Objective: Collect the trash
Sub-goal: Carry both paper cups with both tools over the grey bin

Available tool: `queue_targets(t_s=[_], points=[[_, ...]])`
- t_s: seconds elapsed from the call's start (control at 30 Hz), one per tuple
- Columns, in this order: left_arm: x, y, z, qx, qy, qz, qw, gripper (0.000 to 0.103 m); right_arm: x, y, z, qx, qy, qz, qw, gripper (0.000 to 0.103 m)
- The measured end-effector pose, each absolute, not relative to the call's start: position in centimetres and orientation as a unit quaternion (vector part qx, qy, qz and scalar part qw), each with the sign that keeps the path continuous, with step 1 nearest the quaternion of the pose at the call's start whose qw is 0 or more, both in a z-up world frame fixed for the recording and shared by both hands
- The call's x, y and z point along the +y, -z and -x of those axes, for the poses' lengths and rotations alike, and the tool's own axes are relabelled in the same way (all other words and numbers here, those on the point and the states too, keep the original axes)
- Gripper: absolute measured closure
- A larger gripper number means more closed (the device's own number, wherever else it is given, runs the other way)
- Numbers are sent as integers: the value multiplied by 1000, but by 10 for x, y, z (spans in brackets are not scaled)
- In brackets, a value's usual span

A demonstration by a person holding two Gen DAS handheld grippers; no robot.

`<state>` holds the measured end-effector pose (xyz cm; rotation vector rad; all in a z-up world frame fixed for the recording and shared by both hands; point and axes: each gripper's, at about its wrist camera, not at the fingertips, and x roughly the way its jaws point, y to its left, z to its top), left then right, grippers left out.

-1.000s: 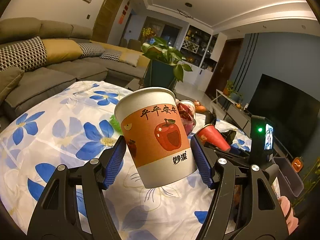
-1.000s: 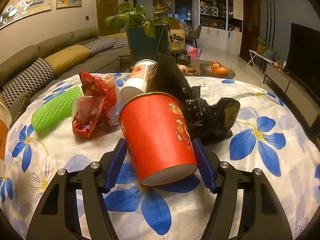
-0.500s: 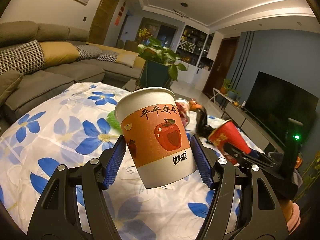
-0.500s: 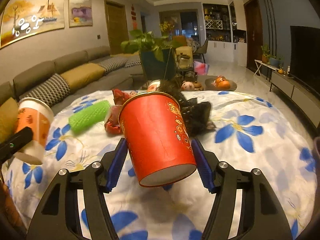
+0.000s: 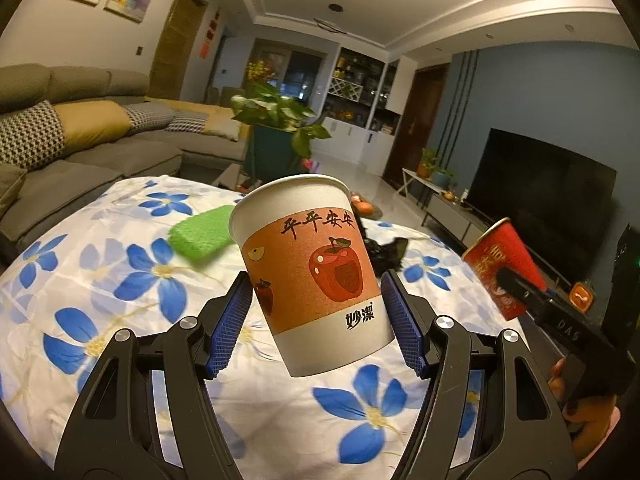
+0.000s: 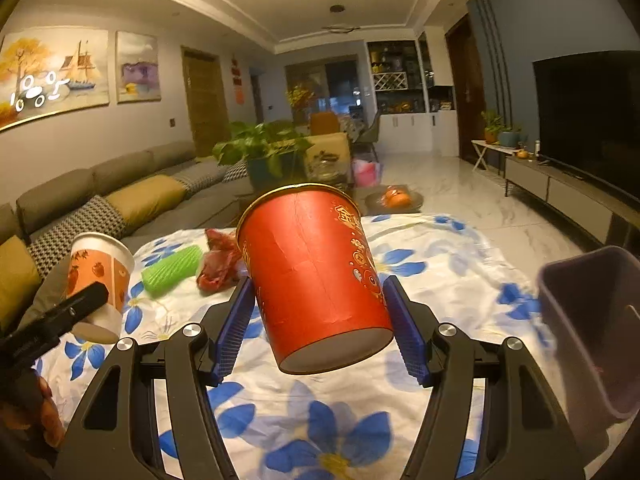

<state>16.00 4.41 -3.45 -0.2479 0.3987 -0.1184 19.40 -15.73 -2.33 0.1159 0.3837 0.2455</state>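
My left gripper [image 5: 318, 322] is shut on a white paper cup [image 5: 312, 276] with an orange band and a red apple print, held upright above the flowered tablecloth [image 5: 120, 280]. My right gripper [image 6: 320, 326] is shut on a red paper cup [image 6: 314, 276] with gold print, tilted back and lifted off the cloth. Each view shows the other cup too: the red cup [image 5: 502, 268] at the right edge, the white cup [image 6: 100, 276] at the left. On the cloth lie a green foam sleeve [image 6: 172, 268], a red crumpled wrapper [image 6: 220, 260] and a black bag [image 5: 384, 252].
A purple bin [image 6: 596, 332] stands close at the right of the right wrist view, beyond the table's edge. A grey sofa [image 5: 80, 144] runs along the left. A potted plant [image 5: 276, 128] stands behind the table. A television [image 5: 540, 196] fills the right wall.
Both cups have risen off the cloth. The right gripper swung right with the red cup, away from the wrapper and black bag, and the purple bin came into view. The left gripper drifted slightly.
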Motion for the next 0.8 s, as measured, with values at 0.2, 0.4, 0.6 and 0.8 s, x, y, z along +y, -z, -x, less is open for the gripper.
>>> queue_targets(t_s=[0.2,0.4,0.6,0.8], points=[[16,32,-161,200,83,104,971,38,-183,20,-180,177,-96,-62,978,39],[-13,30,-165,203,114,92,968,38,-208,17,-171,165,-71,-72,981,39],[-51,26,-170,198,144,68,967,38,-238,16,-164,153,-45,-83,984,39],[-87,21,-177,193,172,50,965,38,-268,15,-158,146,-13,-90,985,39]])
